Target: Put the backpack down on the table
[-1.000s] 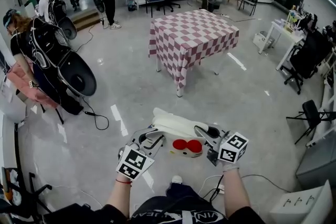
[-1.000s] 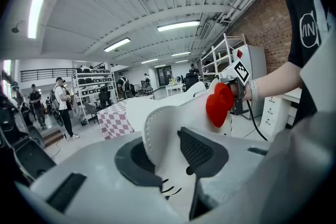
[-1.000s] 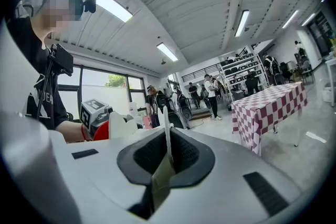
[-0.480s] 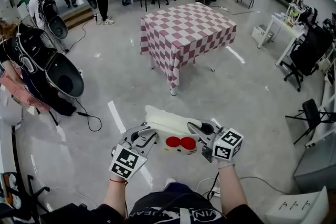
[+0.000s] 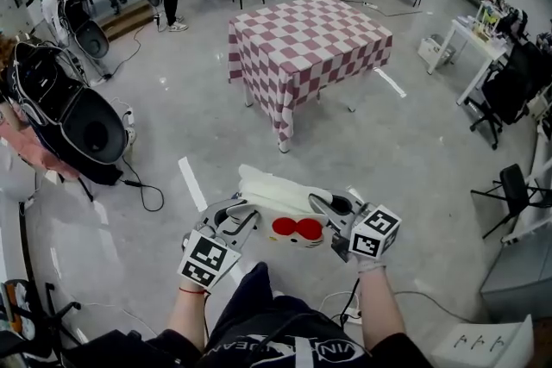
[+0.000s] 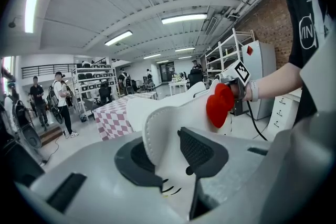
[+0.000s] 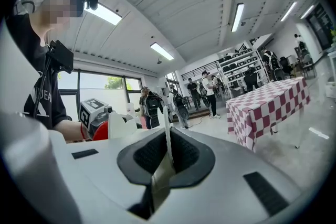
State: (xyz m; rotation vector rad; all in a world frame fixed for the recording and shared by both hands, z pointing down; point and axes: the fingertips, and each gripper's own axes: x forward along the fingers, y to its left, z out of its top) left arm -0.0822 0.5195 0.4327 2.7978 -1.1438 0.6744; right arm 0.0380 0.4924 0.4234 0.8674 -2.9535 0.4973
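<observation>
Backpack (image 5: pixel 280 196), white, we hold well apart from the checkered worktop (image 5: pixel 310 34); left hand-held gripper (image 5: pixel 235 224) and right hand-held gripper (image 5: pixel 332 208) each pinch its edge.

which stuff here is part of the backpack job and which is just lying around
Part of the job:
- white backpack
- left gripper and right gripper, each shut on the backpack
- checkered table, ahead across the floor

Just about:
- black chair
- white desk
- black round case
</observation>
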